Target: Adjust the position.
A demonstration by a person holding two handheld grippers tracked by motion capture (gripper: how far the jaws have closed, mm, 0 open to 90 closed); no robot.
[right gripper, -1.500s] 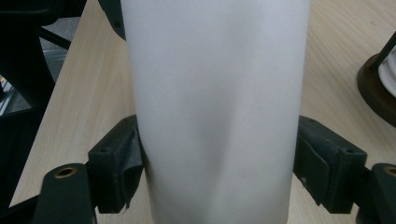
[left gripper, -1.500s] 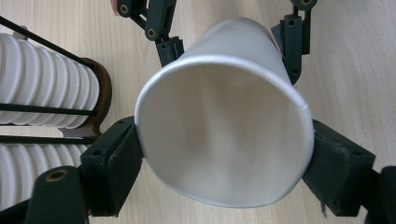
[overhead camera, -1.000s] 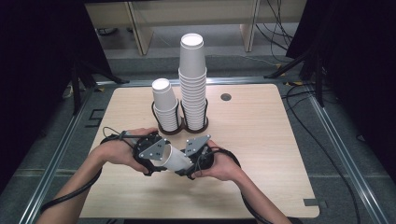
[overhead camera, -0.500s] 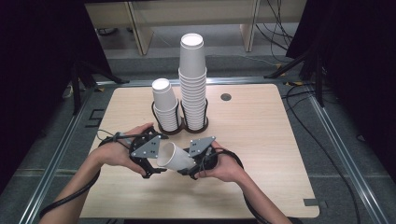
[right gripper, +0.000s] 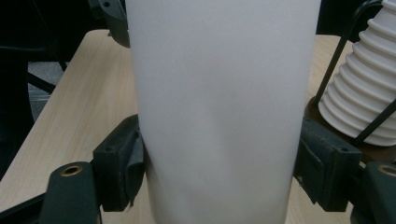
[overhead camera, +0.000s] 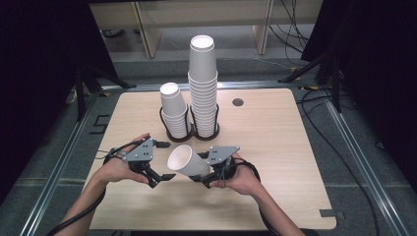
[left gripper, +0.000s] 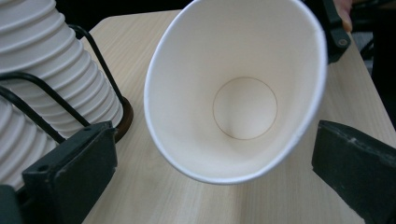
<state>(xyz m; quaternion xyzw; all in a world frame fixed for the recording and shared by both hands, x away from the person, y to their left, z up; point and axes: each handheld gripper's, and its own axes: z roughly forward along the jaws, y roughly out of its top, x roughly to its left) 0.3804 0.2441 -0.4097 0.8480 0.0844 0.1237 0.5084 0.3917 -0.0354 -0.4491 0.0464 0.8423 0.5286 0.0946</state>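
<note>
One plain cup [overhead camera: 188, 162] (no print) in right tool [overhead camera: 209, 173].

paper cup [left gripper: 243, 93] mouth facing camera | left gripper [left gripper: 219, 186] fingers apart, clear of it

In the right gripper view the paper cup [right gripper: 219, 107] runs past the top and bottom edges, hiding its rim and base. The cup stacks [left gripper: 42, 93] are cut off in the left gripper view.

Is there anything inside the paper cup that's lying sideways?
No, the paper cup is empty: bare white walls and a round bottom show in the left gripper view. No part of its inside is covered.
</note>
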